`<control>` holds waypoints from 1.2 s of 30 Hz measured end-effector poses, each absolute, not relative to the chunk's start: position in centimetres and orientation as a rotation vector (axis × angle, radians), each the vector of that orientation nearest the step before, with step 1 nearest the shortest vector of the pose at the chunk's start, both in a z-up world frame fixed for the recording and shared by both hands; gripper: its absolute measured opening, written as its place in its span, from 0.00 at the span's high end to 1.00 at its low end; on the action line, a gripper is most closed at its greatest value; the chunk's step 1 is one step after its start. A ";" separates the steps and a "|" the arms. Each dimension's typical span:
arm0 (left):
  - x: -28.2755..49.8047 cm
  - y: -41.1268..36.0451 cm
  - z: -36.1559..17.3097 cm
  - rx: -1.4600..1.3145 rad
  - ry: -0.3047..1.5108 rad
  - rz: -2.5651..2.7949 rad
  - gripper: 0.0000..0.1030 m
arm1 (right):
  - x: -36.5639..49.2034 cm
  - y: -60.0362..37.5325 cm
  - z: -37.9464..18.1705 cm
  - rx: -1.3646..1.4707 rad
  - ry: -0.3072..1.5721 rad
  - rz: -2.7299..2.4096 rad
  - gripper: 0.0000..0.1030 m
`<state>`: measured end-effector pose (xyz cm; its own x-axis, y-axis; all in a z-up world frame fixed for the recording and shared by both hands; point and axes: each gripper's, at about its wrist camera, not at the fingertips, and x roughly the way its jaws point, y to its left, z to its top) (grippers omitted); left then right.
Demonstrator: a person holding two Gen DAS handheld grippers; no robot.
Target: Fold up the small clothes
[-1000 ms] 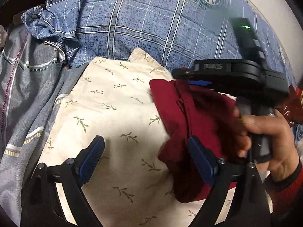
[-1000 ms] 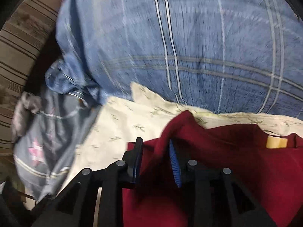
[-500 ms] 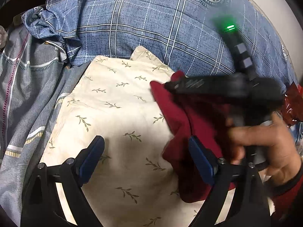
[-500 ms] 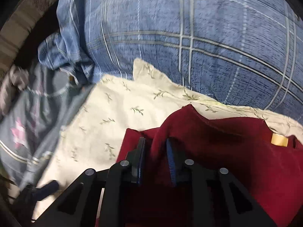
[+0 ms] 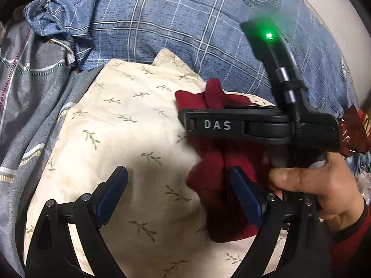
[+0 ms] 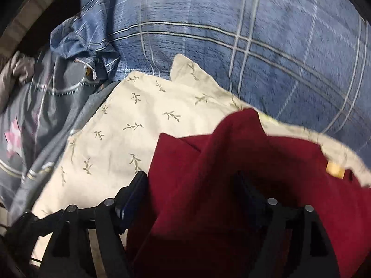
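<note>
We see a dark red garment (image 5: 215,159) lying bunched on a cream pillowcase with a leaf print (image 5: 120,125), toward its right side, with a blue plaid quilt (image 5: 176,23) behind and grey striped bedding (image 5: 25,97) off to the left. Our left gripper (image 5: 180,190) stands with its fingers spread wide over the pillowcase, holding nothing; its right blue pad (image 5: 245,194) sits just at the garment's lower edge. In the left wrist view, our right hand (image 5: 324,190) holds the other tool by its handle, its black body marked "DAS" crossing over the red cloth. In the right wrist view, the right gripper (image 6: 192,192) has its fingers parted fairly wide, with a raised fold of the garment (image 6: 231,173) filling the gap between them; a small tan label (image 6: 335,172) shows at the garment's right edge.
</note>
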<state>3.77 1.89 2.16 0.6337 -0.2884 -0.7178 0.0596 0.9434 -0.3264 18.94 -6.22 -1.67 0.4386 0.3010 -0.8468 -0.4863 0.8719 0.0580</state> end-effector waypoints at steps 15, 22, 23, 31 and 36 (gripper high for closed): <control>3.9 1.8 1.7 -0.304 0.849 -0.246 0.12 | 17.5 -9.6 1.0 -0.122 0.938 0.556 0.80; 4.4 1.3 2.0 -0.411 0.808 -0.449 0.04 | 17.8 -12.3 1.9 0.040 0.950 0.589 0.82; 4.5 1.1 1.9 -0.409 0.814 -0.460 0.04 | 17.8 -12.7 2.0 0.058 0.951 0.593 0.82; 6.6 -0.2 -0.4 -0.382 0.881 -0.423 0.06 | 17.9 -12.8 1.9 0.064 0.971 0.608 0.82; 6.3 -0.9 -0.4 -0.369 0.882 -0.471 0.46 | 18.5 -11.2 1.5 -0.004 1.017 0.601 0.61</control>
<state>6.33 -0.90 -0.39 0.5456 -0.5344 -0.6455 0.2386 0.8375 -0.4916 18.48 -11.21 1.46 0.3795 0.4689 -0.7975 -0.4726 0.8393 0.2686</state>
